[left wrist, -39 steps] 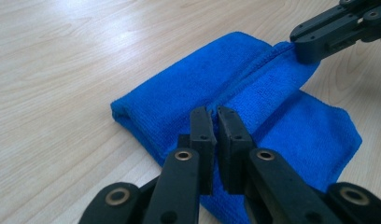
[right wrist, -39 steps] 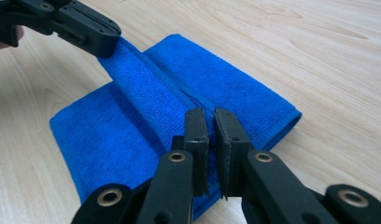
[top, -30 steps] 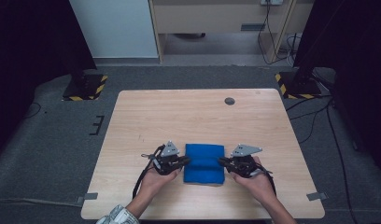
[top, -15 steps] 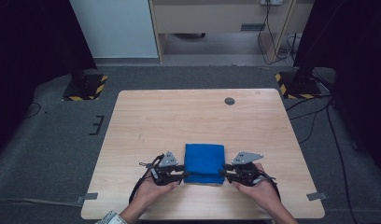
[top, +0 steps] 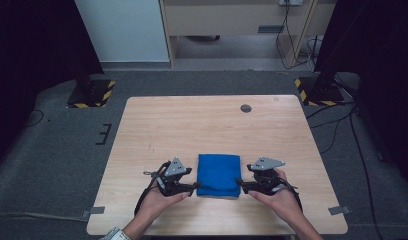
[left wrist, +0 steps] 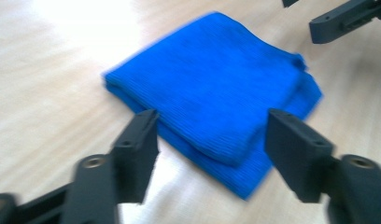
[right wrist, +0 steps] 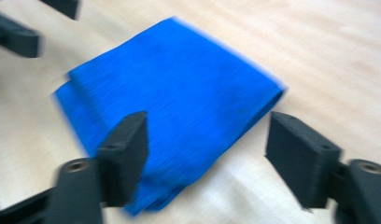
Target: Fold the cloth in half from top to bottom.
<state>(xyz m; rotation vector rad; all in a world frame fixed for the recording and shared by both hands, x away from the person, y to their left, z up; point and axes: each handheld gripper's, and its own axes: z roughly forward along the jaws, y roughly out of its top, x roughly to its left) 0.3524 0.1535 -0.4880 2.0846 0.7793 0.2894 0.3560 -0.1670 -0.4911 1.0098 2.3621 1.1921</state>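
- Bench [top: 192,125]: bare wood around the work.
- Blue cloth [top: 219,174]: lies folded flat near the bench's front edge; folding looks finished.
- Left tongs [top: 196,186], right tongs [top: 240,186]: jaws just opened, apart, cloth corners released; only withdrawing seems left.

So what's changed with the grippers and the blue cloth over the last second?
Both grippers have just been opening: the left gripper and the right gripper let go of the near corners of the folded blue cloth, their jaws now standing apart with nothing pressed between them. The hands drew slightly toward the near table edge. The cloth stays folded flat in the same spot.
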